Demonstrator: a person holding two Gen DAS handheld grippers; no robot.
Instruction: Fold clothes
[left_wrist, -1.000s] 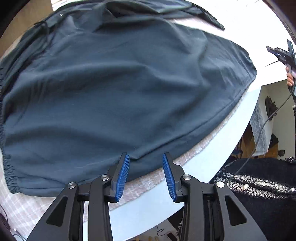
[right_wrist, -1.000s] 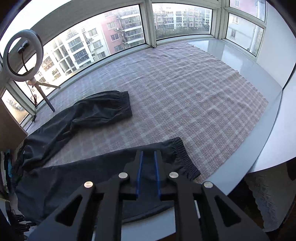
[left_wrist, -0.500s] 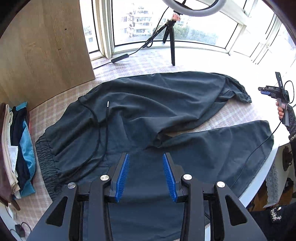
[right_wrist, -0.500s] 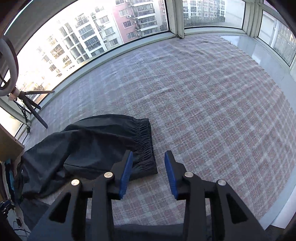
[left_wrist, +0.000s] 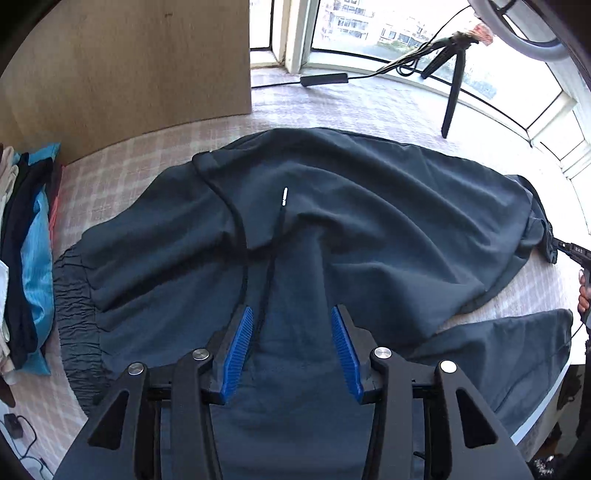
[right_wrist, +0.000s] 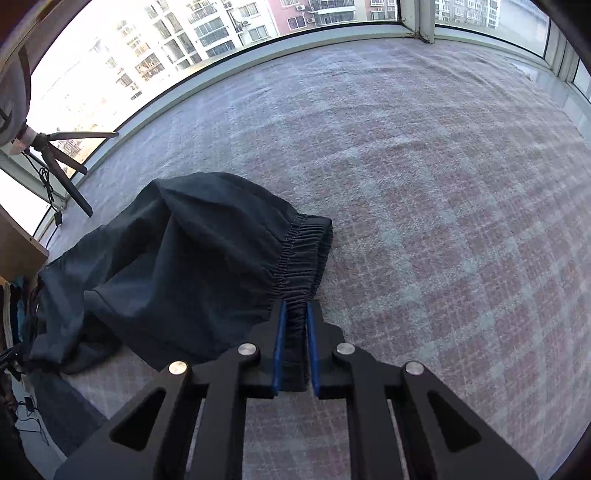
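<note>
Dark teal trousers (left_wrist: 369, 229) lie spread on a checked cloth, waistband (left_wrist: 74, 306) at the left, drawstring (left_wrist: 279, 221) across the middle. My left gripper (left_wrist: 291, 325) is open above the trousers' crotch area, holding nothing. My right gripper (right_wrist: 294, 317) is shut on the elastic cuff (right_wrist: 303, 254) of the far trouser leg (right_wrist: 184, 251); it also shows at the right edge of the left wrist view (left_wrist: 572, 251). The other leg (left_wrist: 517, 354) lies near the front edge.
A stack of folded clothes (left_wrist: 26, 258) sits at the far left by a wooden panel (left_wrist: 129, 66). A ring light tripod (left_wrist: 454, 74) stands at the back by the windows. The checked cloth (right_wrist: 443, 184) stretches to the right.
My right gripper has moved onto the far leg's cuff and shut on it. My left gripper has lowered and moved closer over the trousers, still open.
</note>
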